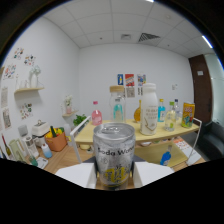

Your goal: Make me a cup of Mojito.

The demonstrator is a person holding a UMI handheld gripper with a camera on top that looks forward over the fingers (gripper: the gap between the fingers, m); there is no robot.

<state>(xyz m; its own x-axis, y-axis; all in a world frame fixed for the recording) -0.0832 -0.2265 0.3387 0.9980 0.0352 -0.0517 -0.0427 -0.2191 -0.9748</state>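
A silver soda water can [114,154] with black lettering and a yellow patch stands upright between my two white fingers [76,175], close to the camera. It is held off any surface, and both fingers press on its sides, so my gripper [114,175] is shut on it. The can's closed top with its pull tab faces up. Its base is hidden below the fingers.
Beyond the can, a wooden table [100,134] carries a pink bottle [96,114], a lidded glass jar [117,104], a tall white bottle [148,110], several smaller bottles and a yellow box [187,115]. An orange basket [56,141] sits to the left, below a wall shelf [27,90].
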